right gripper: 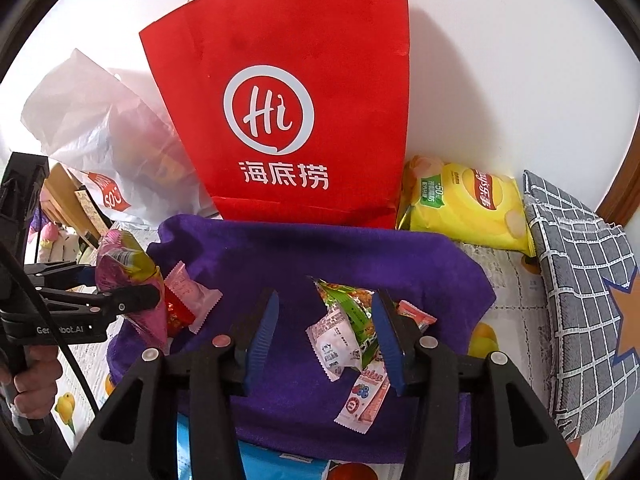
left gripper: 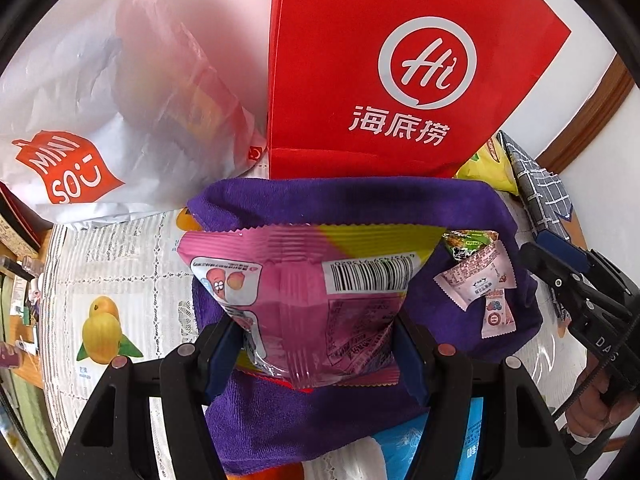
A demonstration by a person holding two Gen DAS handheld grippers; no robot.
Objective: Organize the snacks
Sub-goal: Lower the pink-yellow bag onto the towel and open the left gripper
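My left gripper [left gripper: 316,336] is shut on a pink and yellow snack bag [left gripper: 304,292], held above a purple cloth [left gripper: 360,200]; it also shows in the right wrist view [right gripper: 128,272]. My right gripper [right gripper: 326,336] is open over the cloth [right gripper: 320,252], its fingers around small packets: a white sachet [right gripper: 336,340], a green packet [right gripper: 352,304] and a pink-white sachet [right gripper: 364,400]. These small packets [left gripper: 476,276] lie at the cloth's right in the left wrist view. A red paper bag [right gripper: 288,120] stands behind the cloth.
A white MINISO bag [left gripper: 80,120] lies at the back left. A yellow crisp bag [right gripper: 468,204] and a grey checked cloth [right gripper: 580,292] lie at the right. A fruit-print tablecloth [left gripper: 112,280] covers the table. A blue pack [right gripper: 272,464] is near me.
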